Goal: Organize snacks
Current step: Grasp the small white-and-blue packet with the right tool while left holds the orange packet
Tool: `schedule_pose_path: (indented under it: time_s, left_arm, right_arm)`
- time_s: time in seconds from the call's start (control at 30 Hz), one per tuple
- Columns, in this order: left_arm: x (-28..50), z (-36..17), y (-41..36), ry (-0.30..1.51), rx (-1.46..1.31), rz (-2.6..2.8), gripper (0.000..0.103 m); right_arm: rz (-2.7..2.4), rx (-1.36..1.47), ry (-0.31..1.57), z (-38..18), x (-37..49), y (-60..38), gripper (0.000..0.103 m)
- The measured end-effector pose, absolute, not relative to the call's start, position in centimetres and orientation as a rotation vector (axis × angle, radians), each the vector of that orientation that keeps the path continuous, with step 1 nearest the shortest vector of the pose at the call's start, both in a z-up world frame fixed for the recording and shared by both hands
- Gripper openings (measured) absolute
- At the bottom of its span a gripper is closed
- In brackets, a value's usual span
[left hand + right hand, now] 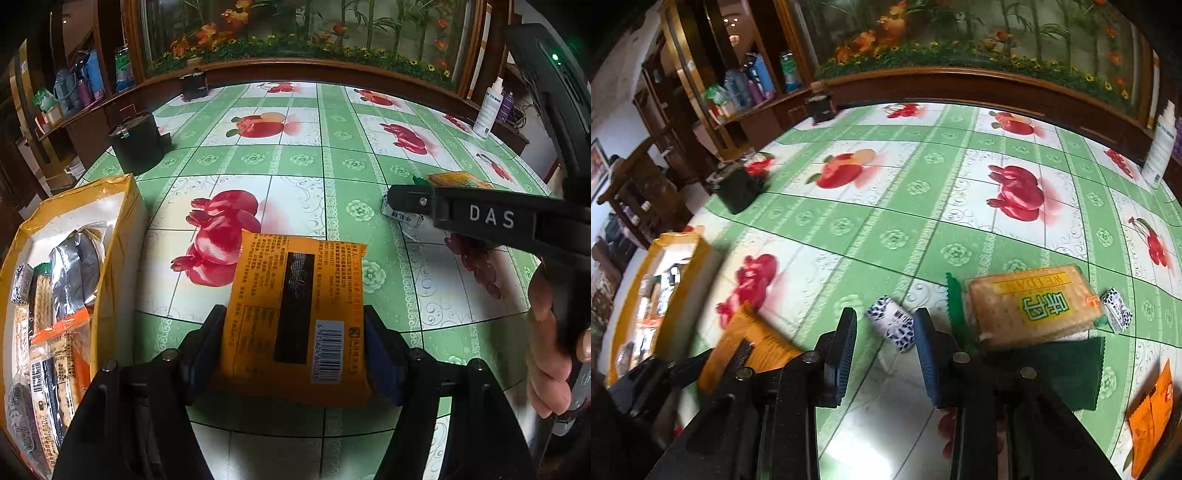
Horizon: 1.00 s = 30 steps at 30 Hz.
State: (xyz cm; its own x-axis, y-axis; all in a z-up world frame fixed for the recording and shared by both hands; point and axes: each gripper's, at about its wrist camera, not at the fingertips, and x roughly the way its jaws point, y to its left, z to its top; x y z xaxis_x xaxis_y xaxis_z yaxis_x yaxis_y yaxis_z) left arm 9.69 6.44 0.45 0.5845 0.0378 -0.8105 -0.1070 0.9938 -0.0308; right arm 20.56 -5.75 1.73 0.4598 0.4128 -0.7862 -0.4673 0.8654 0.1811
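My left gripper (293,314) is shut on an orange snack packet (266,280), barcode side up, held above the tablecloth to the right of a yellow-taped box (122,229) with several snacks in it. In the right wrist view the same orange packet (753,347) shows at lower left. My right gripper (886,317) is shut on a small white packet with blue spots (890,325), which lies between the tips of its blue pads. The right gripper's finger (410,199) covers part of that packet (400,218) in the left wrist view.
Beside the right gripper lie a cracker pack with green lettering (1030,310), a dark green packet (1067,369), another spotted packet (1117,315) and an orange packet (1148,417). Two black containers (136,144) (194,86) and a white bottle (487,110) stand near the table edges.
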Motion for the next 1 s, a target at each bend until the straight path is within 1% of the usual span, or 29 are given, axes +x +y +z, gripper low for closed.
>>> schedule_pose_path:
  time_s: [0.03,0.13,0.23,0.43,0.6,0.73,1.0]
  left_arm:
    - [9.8,0.4,6.4,0.943,-0.076,0.085,0.070]
    - [9.8,0.4,6.2,0.943,-0.066,0.079,0.070]
    - [9.7,0.4,6.1,0.942,-0.066,0.076,0.070]
    - [9.7,0.4,6.1,0.941,-0.069,0.082,0.070]
    - [9.8,0.4,6.1,0.941,-0.059,0.086,0.070]
    - [9.8,0.3,6.0,0.940,-0.052,0.087,0.070]
    - [9.8,0.3,6.1,0.943,-0.054,0.087,0.070]
  right_arm:
    - [0.539,-0.060,0.956,1.7,20.4,-5.8,0.017]
    - [0.520,-0.036,0.967,1.8,19.3,-6.6,0.007]
    - [0.497,-0.032,0.971,2.1,17.6,-7.3,0.007]
    - [0.487,-0.096,0.897,3.7,16.2,-7.4,0.008]
    - [0.524,0.018,0.931,3.3,19.3,-7.0,0.008]
    - [0.552,0.081,0.991,1.7,21.4,-6.2,0.008]
    - [0.622,0.123,1.046,1.0,18.7,-7.7,0.008]
